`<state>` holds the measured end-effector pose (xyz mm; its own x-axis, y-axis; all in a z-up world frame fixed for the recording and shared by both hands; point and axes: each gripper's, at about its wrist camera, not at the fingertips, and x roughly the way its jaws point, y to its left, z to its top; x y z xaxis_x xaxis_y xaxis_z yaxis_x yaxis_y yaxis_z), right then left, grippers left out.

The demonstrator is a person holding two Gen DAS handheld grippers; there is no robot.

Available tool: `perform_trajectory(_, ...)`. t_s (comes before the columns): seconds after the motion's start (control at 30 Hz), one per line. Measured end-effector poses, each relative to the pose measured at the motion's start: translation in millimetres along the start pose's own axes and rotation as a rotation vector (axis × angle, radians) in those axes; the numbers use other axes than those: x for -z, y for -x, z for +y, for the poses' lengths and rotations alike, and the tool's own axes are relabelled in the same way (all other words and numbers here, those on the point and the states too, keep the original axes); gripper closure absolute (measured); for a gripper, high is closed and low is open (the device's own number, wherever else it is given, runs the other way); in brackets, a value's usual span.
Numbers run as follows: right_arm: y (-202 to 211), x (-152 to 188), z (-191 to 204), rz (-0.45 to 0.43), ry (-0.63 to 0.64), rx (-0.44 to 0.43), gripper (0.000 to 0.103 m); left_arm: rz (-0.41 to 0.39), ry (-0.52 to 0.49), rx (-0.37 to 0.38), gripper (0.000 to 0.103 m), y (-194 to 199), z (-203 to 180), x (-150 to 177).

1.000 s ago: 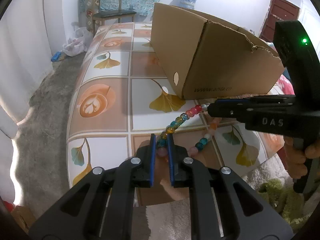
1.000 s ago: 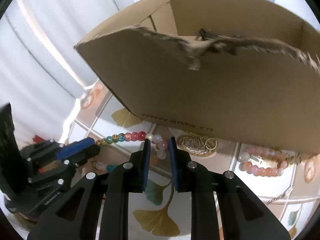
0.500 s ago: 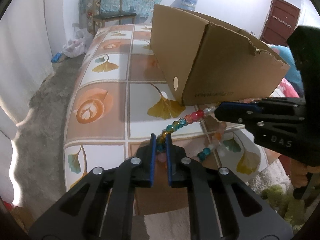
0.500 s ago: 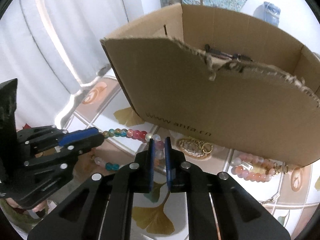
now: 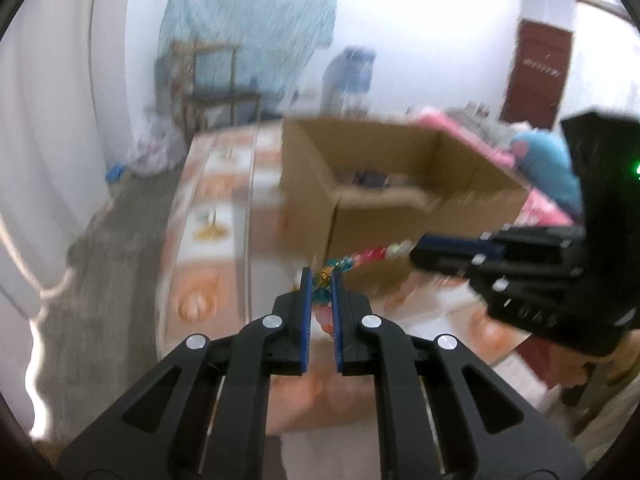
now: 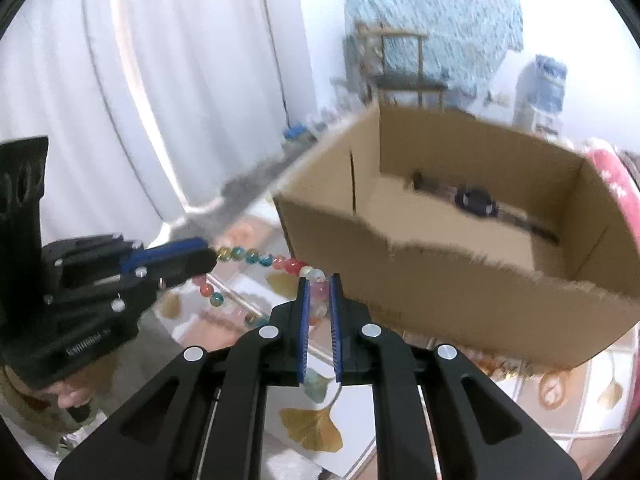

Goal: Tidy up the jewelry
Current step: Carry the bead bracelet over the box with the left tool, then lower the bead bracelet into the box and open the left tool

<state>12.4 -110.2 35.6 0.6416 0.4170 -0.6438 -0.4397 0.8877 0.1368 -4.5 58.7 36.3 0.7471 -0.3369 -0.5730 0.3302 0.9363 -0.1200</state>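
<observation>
A string of coloured glass beads (image 5: pixel 360 258) hangs stretched between both grippers, lifted above the table. My left gripper (image 5: pixel 321 276) is shut on one end of it; it also shows in the right wrist view (image 6: pixel 208 258). My right gripper (image 6: pixel 319 282) is shut on the other end of the bead string (image 6: pixel 260 258); it also shows in the left wrist view (image 5: pixel 416 256). The rest of the string dangles below. The open cardboard box (image 6: pixel 460 280) stands just beyond the grippers, with dark items (image 6: pixel 476 202) on its floor. The box also shows in the left wrist view (image 5: pixel 384 216).
The table (image 6: pixel 320 436) has a tile cloth with ginkgo leaves. Gold jewelry (image 6: pixel 512 368) lies on it by the box's front wall. A chair (image 5: pixel 208 76) and bags stand on the floor beyond the far end. A pink cloth (image 5: pixel 544 208) lies right of the box.
Both grippers have risen with the bead string, from table height to about the box's rim. The box's inside now shows in both views.
</observation>
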Motion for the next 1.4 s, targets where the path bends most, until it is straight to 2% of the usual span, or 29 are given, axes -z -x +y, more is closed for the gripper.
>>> perform_trajectory(0.17,38.5,-32.3,-7.3,-0.137,0.033,-0.017,0.093,-0.144,-0.079,0.069,0.095,26.8,-20.3,-52.4)
perform_trajectory(0.27,51.4,-59.0,-24.2,-0.207,0.077,0.031,0.093,-0.186,-0.136,0.070,0.095,15.0,-28.3,-84.2)
perform_trajectory(0.37,42.6,-82.5,-47.6,-0.202,0.102,0.073,0.093,-0.170,-0.167,0.095,0.095,-10.6,-35.5,-108.1)
perform_trajectory(0.43,27.4,-95.4,-66.2,-0.143,0.096,0.074,0.093,-0.133,-0.203,0.094,0.095,-38.7,-40.9,-121.7)
perform_trajectory(0.5,7.9,-104.9,-84.1,-0.072,0.085,0.073,0.093,-0.060,-0.222,0.105,0.095,-69.8,-44.8,-130.7)
perform_trajectory(0.6,-39.9,-113.1,-116.7,0.101,0.025,0.026,0.093,0.077,-0.240,0.094,0.095,-121.4,-43.4,-137.8)
perform_trajectory(0.73,-85.8,-109.9,-140.8,0.290,-0.059,-0.040,0.093,0.223,-0.233,0.056,0.095,-166.3,-37.0,-132.6)
perform_trajectory(0.8,-106.6,-106.9,-150.0,0.377,-0.100,-0.061,0.093,0.266,-0.250,0.037,0.095,-181.1,-36.0,-129.6)
perform_trajectory(0.9,-130.8,-105.3,-161.2,0.462,-0.152,-0.091,0.093,0.305,-0.265,0.026,0.095,-192.5,-35.0,-125.5)
perform_trajectory(1.0,-148.6,-104.1,-171.9,0.546,-0.215,-0.116,0.092,0.316,-0.263,0.019,0.094,-195.5,-33.6,-125.0)
perform_trajectory(1.1,-150.4,-106.2,-178.0,0.534,-0.219,-0.086,0.090,0.295,-0.262,0.009,0.094,-189.7,-32.3,-128.9)
perform_trajectory(1.17,-146.9,-106.8,-184.1,0.517,-0.255,-0.103,0.086,0.291,-0.255,0.005,0.094,-188.0,-29.9,-129.6)
perform_trajectory(1.3,-119.3,-112.4,-196.2,0.430,-0.300,-0.119,0.086,0.260,-0.233,0.001,0.093,-174.8,-24.9,-131.5)
perform_trajectory(1.33,-105.6,-113.6,-197.5,0.396,-0.309,-0.133,0.086,0.246,-0.225,0.006,0.090,-168.0,-24.3,-132.3)
perform_trajectory(1.37,-95.8,-114.7,-198.9,0.368,-0.313,-0.146,0.085,0.231,-0.219,0.010,0.080,-160.7,-23.5,-132.7)
perform_trajectory(1.4,-79.5,-114.7,-199.3,0.328,-0.312,-0.163,0.082,0.202,-0.208,0.014,0.074,-146.9,-21.9,-132.8)
